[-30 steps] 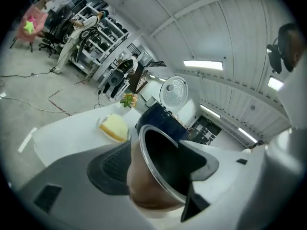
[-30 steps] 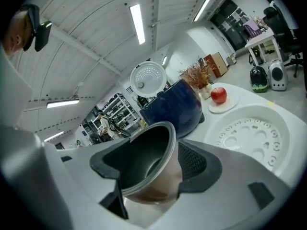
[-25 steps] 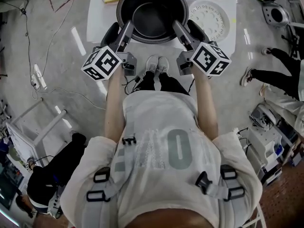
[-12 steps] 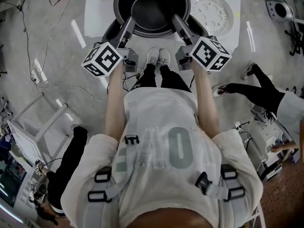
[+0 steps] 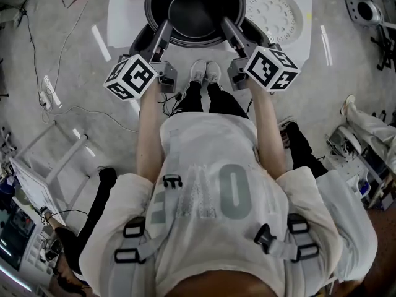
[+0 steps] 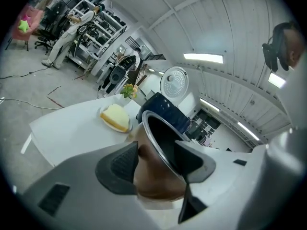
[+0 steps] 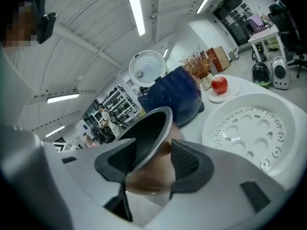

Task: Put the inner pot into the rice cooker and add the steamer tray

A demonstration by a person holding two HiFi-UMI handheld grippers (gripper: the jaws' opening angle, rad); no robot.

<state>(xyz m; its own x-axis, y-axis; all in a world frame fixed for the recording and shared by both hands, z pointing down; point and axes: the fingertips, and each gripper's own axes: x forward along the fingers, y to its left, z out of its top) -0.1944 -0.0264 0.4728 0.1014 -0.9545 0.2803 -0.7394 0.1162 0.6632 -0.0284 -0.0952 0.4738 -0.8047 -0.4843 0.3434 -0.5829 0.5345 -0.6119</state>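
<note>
The left claw (image 6: 156, 163) and right claw (image 7: 152, 163) have just been closing. Each pinches the inner pot (image 5: 195, 11) at its rim, one pad inside, one outside.

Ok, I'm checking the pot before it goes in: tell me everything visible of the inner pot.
The inner pot is round and empty, with a dark inside, a bright metal rim and a coppery outer wall. It sits mouth up at the white table's near edge, beside the perforated steamer tray. The left gripper and right gripper each straddle its rim, one jaw inside, one outside; the jaws have just been closing, pad pressure unclear.
</note>
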